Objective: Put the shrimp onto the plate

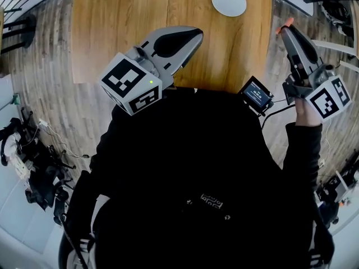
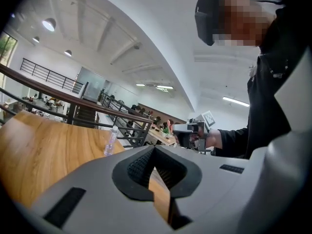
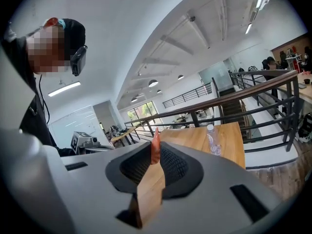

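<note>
Right gripper (image 3: 156, 149): its 2 jaws are closed on the shrimp (image 3: 155, 141). The dark pads press on it from both sides near their tips.
Shrimp: it is thin and orange and stands upright between the right jaws. Its pointed end comes out a little above the pad tips. In the head view it sits at the very tip of these jaws, in the air, just beside the right edge of the table (image 1: 168, 15).
Left gripper (image 2: 154, 148): its 2 jaws are together at the tips and nothing is between them. Only the wood of the table shows through the narrow slit below the tips.
Plate (image 1: 228, 0): white and round, it lies on the table. It is ahead of the left jaws and to the left of the right jaws, well apart from the shrimp.
Bottle (image 3: 210, 139): clear plastic, upright on the table. It is ahead of the right jaws and a little to their right.
Hand (image 1: 305, 112): with a black sleeve, it holds the right gripper from behind the jaws.
Small screen (image 1: 256, 93): it is behind both pairs of jaws, at the near edge of the table.
</note>
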Demonstrator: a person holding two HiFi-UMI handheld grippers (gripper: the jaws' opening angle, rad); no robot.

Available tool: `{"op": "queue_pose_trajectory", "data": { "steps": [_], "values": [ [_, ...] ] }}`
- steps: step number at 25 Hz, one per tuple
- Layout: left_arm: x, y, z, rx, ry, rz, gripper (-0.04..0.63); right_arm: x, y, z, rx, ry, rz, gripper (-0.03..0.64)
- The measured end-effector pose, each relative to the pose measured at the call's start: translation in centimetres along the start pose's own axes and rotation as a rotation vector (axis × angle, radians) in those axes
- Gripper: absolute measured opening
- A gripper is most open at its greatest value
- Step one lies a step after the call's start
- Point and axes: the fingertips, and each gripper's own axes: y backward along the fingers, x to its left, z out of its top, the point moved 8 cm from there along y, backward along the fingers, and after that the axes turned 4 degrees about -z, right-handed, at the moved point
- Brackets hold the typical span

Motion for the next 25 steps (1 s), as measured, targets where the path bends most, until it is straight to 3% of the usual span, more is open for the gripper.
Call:
{"op": "queue_pose_trajectory", "data": {
  "steps": [5, 11, 25],
  "values": [
    [0.5, 0.0, -0.7, 0.034, 0.007, 0.07, 0.002, -1.3, -1.7, -0.9, 0.014, -0.04, 0.04, 0.068],
    [1.3, -0.5, -0.5, 0.006, 0.024, 0.107, 0.002, -2.7, -3.1, -1.4, 0.029, -0.042, 0.062, 0.067],
    [1.1, -0.9, -1.2, -0.004, 0.053, 0.117, 0.002, -4.3, -3.9, -2.5, 0.076, -0.041, 0.049, 0.067]
  ]
}}
